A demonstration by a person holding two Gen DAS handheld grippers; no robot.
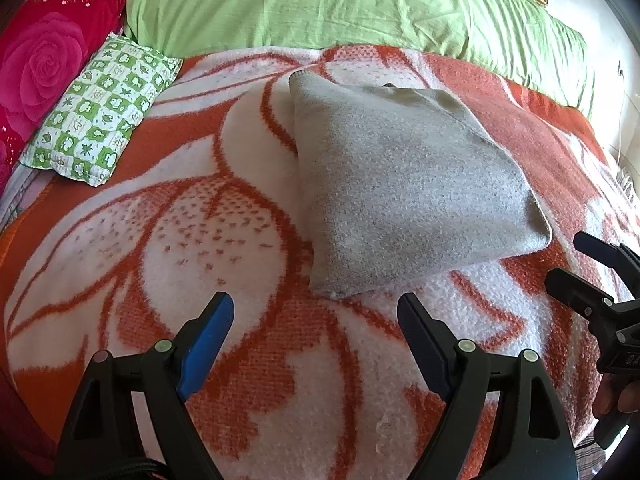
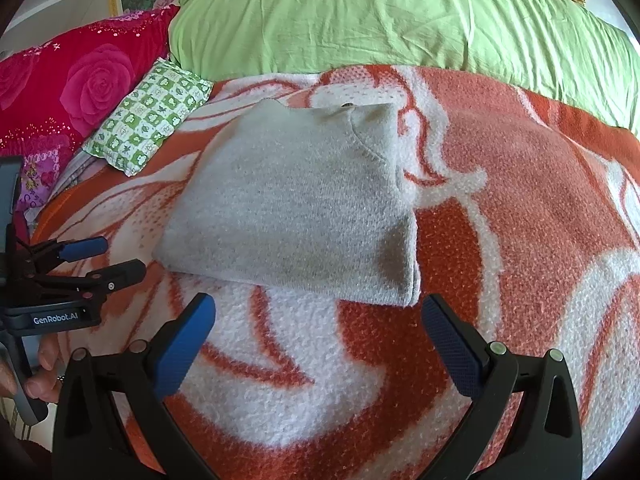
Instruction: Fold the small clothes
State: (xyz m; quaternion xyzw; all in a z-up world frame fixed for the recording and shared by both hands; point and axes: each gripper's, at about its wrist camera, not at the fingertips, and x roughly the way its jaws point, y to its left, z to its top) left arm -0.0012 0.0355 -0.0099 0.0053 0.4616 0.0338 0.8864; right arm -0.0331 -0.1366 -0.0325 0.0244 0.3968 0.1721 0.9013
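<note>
On the blanket [image 1: 240,208], the folded grey cloth [image 1: 404,188] lies flat; left gripper [image 1: 316,312] and right gripper [image 2: 320,312] gape wide, holding nothing.

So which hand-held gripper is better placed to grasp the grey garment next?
Probably the right hand-held gripper: it is open, with the folded grey garment edge just ahead, between its fingers. The left hand-held gripper, also open, faces only a corner.

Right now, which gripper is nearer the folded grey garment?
Right, narrowly. The right gripper sits open just short of the grey garment, at its near right corner. The left gripper is open too, slightly back from the near left corner. Neither touches it.
</note>
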